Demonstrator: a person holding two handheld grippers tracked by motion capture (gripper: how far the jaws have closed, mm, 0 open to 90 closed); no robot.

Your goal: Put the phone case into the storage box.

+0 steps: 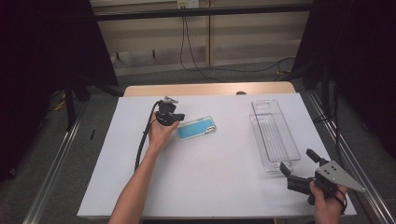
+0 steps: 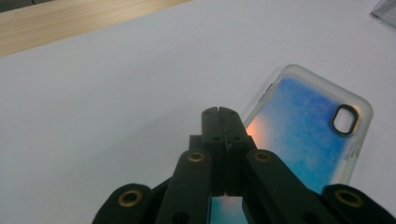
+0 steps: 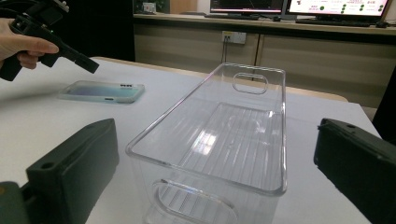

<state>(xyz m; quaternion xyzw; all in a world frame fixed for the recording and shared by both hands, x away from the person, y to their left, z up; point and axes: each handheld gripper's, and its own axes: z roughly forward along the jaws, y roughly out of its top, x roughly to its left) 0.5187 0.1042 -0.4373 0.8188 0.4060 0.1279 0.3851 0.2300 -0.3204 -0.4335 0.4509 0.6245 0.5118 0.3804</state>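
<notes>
White table top (image 1: 201, 177) carries a phone case (image 1: 196, 128), grey floor around.

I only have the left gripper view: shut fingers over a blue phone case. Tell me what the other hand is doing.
Observer: The right gripper is open, its fingers on either side of the near end of a clear plastic bin, not touching it.
Operator: Say whether anything is in that bin.
Observer: Nothing; the right gripper view shows its ribbed floor bare.
Operator: Give me where the bin sits relative to the phone case.
Observer: In the high view the phone case lies flat mid-table, and the bin stands apart to its right, lengthwise toward the far edge.
Operator: Confirm whether my left gripper touches the case.
Observer: The right gripper view shows the left gripper tilted down above the case's end, a gap beneath it.
</notes>
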